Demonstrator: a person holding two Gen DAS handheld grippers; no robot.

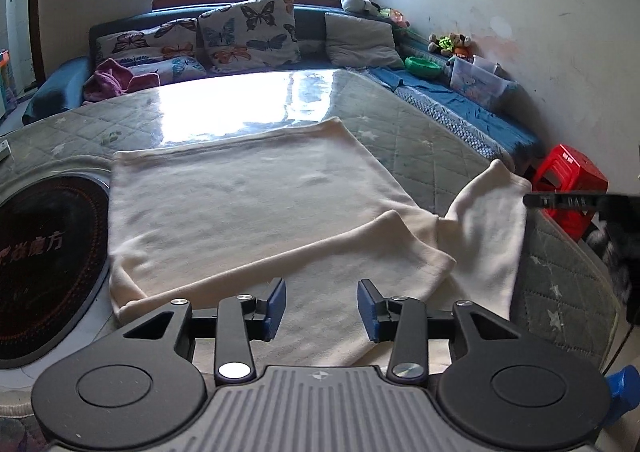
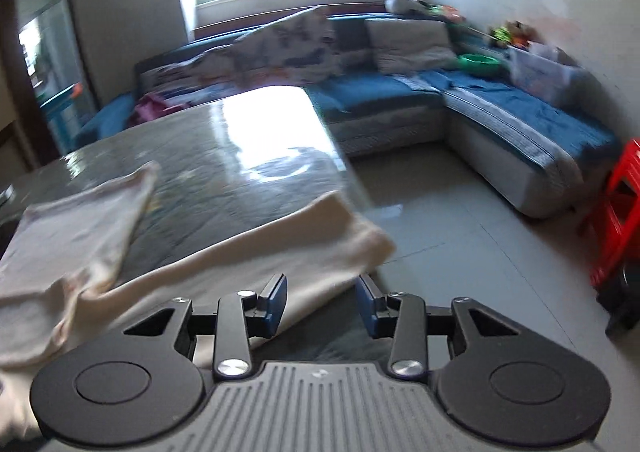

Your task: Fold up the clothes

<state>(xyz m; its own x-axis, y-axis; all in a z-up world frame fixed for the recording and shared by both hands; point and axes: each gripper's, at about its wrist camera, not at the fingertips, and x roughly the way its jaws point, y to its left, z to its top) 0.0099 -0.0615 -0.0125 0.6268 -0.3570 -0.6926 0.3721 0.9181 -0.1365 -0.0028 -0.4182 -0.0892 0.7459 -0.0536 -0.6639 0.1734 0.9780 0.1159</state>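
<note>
Two grippers hover with jaws apart, holding nothing: the left gripper (image 1: 322, 306) over the cream sweater (image 1: 248, 203) spread on the quilted table (image 1: 420, 139), the right gripper (image 2: 323, 302) above the loose right sleeve (image 2: 320, 240). I think this sleeve should be pinched near the cuff and laid flat across the body.

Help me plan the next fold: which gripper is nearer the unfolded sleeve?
Right. The right gripper sits open at the unfolded sleeve, near its cuff end; the left gripper hangs open over the folded sleeve, apart.
</note>
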